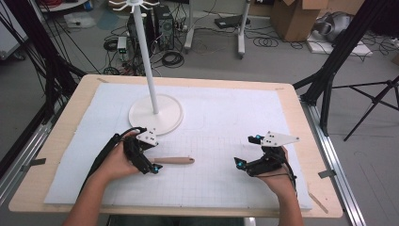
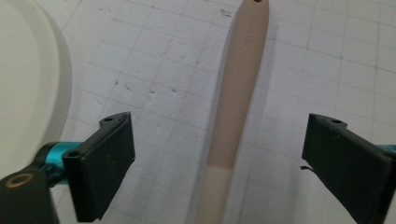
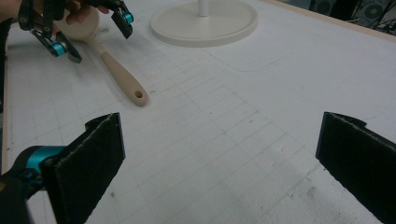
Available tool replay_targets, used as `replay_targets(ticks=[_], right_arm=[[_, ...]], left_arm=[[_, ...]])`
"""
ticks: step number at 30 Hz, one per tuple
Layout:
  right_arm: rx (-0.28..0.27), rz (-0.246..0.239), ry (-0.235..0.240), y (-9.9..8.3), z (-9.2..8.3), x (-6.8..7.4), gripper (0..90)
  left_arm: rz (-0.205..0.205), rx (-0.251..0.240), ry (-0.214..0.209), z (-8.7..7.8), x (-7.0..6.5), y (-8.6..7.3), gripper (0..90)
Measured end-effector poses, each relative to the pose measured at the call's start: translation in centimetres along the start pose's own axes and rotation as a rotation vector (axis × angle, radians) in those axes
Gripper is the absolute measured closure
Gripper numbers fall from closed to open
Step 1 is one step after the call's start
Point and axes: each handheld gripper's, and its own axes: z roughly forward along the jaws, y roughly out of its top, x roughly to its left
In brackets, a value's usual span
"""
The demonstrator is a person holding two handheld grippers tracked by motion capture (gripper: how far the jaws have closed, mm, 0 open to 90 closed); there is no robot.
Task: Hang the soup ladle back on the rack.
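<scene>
Two hand-held grippers hover low over a worktop [image 1: 61, 141] covered by a white gridded mat [image 1: 226, 136]. Left gripper [image 1: 153, 155], high view: held in the person's left hand [image 1: 115, 162], released, its jaws spread wide on either side of a beige spoon [image 1: 173, 160] that lies flat on the mat. Left gripper view: the spoon's handle runs up the middle of the gap between the two black jaws, touching neither; a small hole marks the handle's far end, and a paler section shows near the bottom edge. Right gripper view: the spoon's rounded bowl sits under the left hand, with the handle pointing away from it toward the mat's centre. Right gripper [image 1: 245, 150], high view: held in the right hand [image 1: 277, 172], well apart from the spoon, jaws likewise released and grasping nothing; bare mat lies between them in the right gripper view. White stand [image 1: 155, 113]: a round base with an upright pole, resting on the mat beyond the left gripper, near the spoon but not touching it.
</scene>
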Motion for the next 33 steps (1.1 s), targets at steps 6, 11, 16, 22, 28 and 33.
replay_targets(ticks=[6,11,16,22,28,33], right_arm=[[0.002,0.003,0.003,0.0,0.1,0.0,0.3],[0.003,0.002,0.006,0.0,0.1,0.0,0.3],[0.006,0.004,0.009,-0.1,0.2,-0.1,0.3],[0.004,0.006,0.01,-0.1,0.2,-0.1,0.3],[0.01,0.001,0.01,-0.1,0.4,0.0,0.3],[0.005,0.007,0.009,-0.1,0.2,-0.1,0.3]], left_arm=[[-0.01,0.036,0.004,0.6,0.3,0.0,17.8],[-0.006,0.053,-0.025,0.8,0.3,0.1,28.6],[-0.003,0.067,-0.04,1.2,0.2,0.4,34.7],[-0.006,0.069,-0.06,1.3,0.3,0.4,42.1],[-0.004,0.076,-0.065,1.1,0.1,0.3,55.4],[0.007,0.087,-0.051,1.1,-0.2,0.4,59.5]])
